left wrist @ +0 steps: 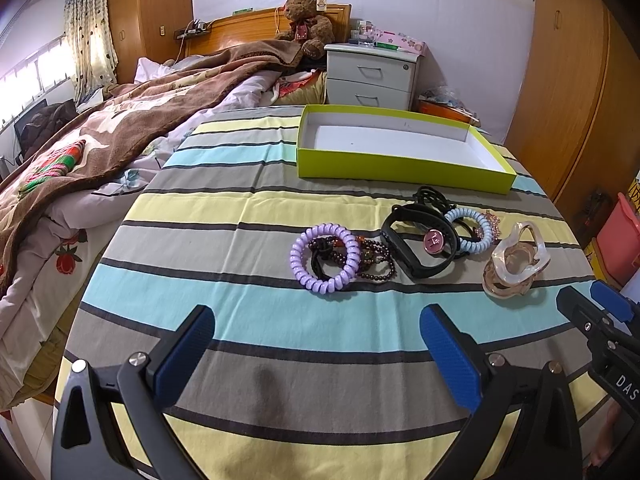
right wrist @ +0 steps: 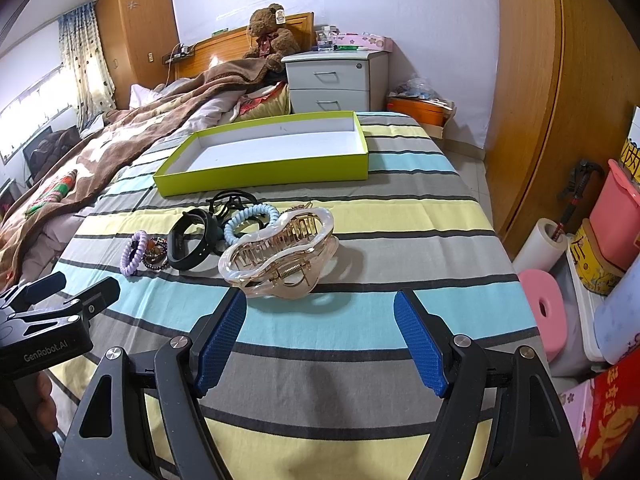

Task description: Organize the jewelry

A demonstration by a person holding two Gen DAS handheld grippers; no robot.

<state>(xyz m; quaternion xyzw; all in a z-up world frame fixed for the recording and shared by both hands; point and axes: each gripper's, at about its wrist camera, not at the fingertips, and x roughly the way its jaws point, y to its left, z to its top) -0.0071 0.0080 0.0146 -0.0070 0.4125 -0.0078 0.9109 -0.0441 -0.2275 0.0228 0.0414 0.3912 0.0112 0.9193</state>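
Nearest of all, the left gripper (left wrist: 316,356) hovers over the striped cloth (left wrist: 256,320) with its blue-padded fingers (left wrist: 450,360) spread wide and nothing between them. Beside it, the right gripper (right wrist: 320,340) is likewise released, its fingers (right wrist: 222,338) parted and bare, with the translucent hair claw clip (right wrist: 280,252) lying just ahead of them on the cloth.

Taking that clip (left wrist: 516,260) as the landmark, the remaining jewelry lies in a loose row to its left. Just beside it sits a pale blue spiral hair tie (left wrist: 470,230), which touches a black watch band (left wrist: 416,240) with a pink round face. Left of the band is a string of dark beaded bracelets (left wrist: 374,260), and a purple spiral hair tie (left wrist: 324,256) lies farthest from the clip, overlapping the beads. A tangle of black cord (left wrist: 432,196) rests behind the band, on the far side of the clip.

Beyond the clip stands an open lime-green box (left wrist: 400,164) with a white interior, holding nothing, well apart from the jewelry row.

Farther back, past the box, are a white nightstand (left wrist: 374,76) and a brown teddy bear (left wrist: 308,20) against a wooden headboard.
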